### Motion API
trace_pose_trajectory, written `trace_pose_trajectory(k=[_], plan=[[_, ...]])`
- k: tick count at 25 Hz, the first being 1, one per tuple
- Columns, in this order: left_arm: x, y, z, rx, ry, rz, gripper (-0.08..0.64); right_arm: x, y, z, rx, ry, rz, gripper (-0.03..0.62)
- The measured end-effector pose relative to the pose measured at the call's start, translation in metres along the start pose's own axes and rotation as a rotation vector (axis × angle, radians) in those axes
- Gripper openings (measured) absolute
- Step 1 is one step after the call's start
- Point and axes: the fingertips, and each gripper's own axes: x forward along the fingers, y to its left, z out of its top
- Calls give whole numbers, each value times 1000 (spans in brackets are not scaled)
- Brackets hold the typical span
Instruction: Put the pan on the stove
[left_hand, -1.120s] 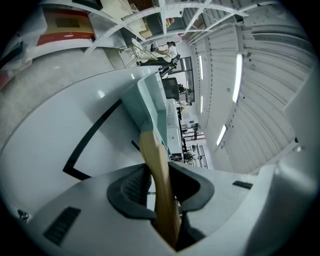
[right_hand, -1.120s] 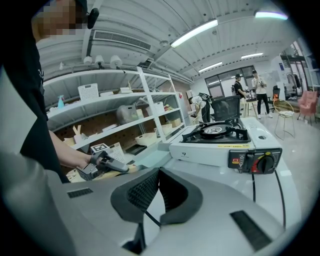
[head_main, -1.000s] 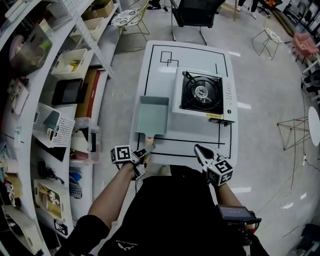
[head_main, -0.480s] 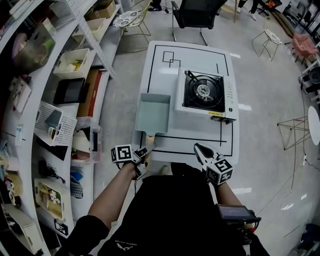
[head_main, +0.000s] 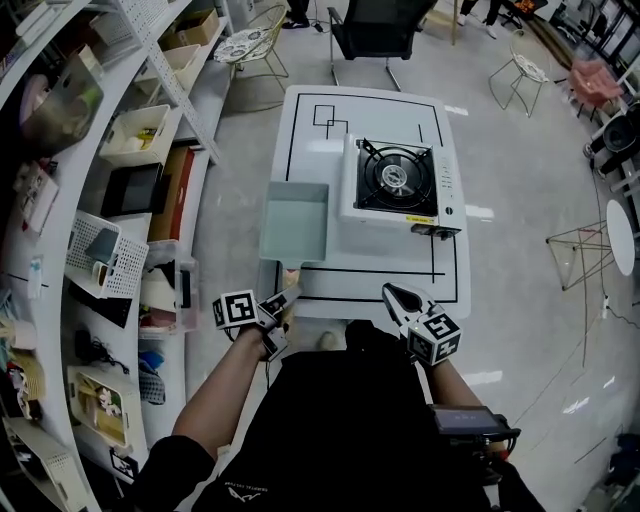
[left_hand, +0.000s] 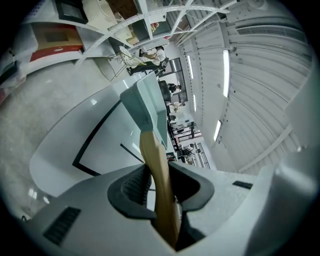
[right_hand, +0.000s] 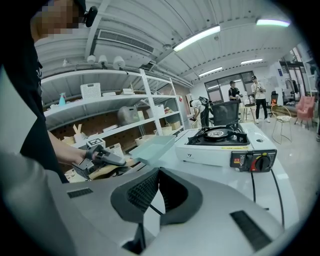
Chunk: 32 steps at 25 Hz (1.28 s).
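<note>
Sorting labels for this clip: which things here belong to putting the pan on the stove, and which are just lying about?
Job: pan, its wooden handle clamped in the left gripper; stove; white table.
Lying about: shelf baskets, black chair, empty right gripper.

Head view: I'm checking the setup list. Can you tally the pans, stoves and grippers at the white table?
pan: 1
stove: 1
grippers: 2 (left gripper, right gripper)
Total: 4
</note>
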Motion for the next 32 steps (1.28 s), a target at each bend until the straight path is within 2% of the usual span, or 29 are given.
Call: trace_pose_trajectory(k=[10,32], plan=[[3,-17,12,27,-29,1,108,-15,-7,3,10,-29,-24,26],[60,-53,33,16,-103,11,109,-38,-69,7,57,-35,-15,26]])
